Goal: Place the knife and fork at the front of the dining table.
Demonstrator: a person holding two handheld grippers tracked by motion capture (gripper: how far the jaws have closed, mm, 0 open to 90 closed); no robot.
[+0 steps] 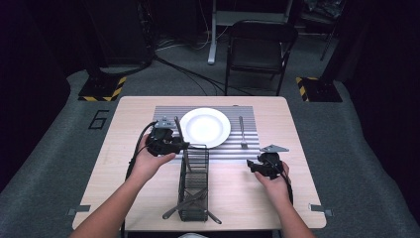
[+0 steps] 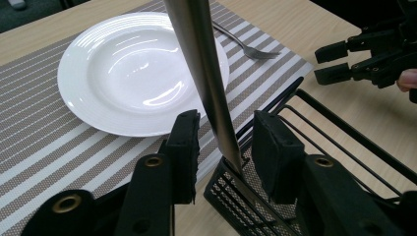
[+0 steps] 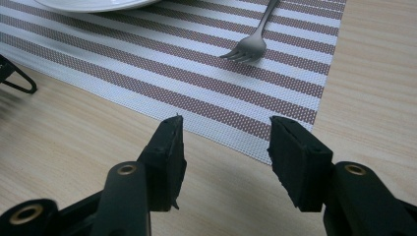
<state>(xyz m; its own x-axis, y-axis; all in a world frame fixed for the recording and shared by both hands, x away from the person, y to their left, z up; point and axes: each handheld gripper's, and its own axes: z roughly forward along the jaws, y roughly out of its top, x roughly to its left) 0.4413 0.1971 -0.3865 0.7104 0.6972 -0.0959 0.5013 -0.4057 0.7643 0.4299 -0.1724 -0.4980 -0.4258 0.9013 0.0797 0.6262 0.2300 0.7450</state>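
**A:** From above, the left gripper (image 1: 171, 144) is hanging over the far end of the wire basket (image 1: 194, 183), which is lying in the middle of the table (image 1: 124, 148) and reaching to its near edge. A metal handle (image 1: 179, 128), some piece of cutlery, is sticking up from that end, leaning towards the far-left corner of the striped mat (image 1: 247, 151).

**B:** And the right gripper (image 1: 258, 166)?

**A:** It is resting low by the mat's near-right corner, well apart from the basket. The white plate (image 1: 204, 127) is sitting mid-mat, with a fork (image 1: 242, 132) lying along the mat's right edge.

**B:** Moving to the left gripper view.

**A:** The handle (image 2: 206, 83) is standing right between the two jaws, its lower end dipping inside the basket's rim (image 2: 295, 98). There is daylight showing on both sides of it, so the pads are not pinching it.

**B:** Right gripper view?

**A:** The jaws are standing spread with nothing between them, hovering over bare wood just off the mat's corner (image 3: 255, 132). The fork's prongs (image 3: 244, 50) are lying on the stripes farther off, and the plate's rim (image 3: 88, 5) is peeking in at the top.
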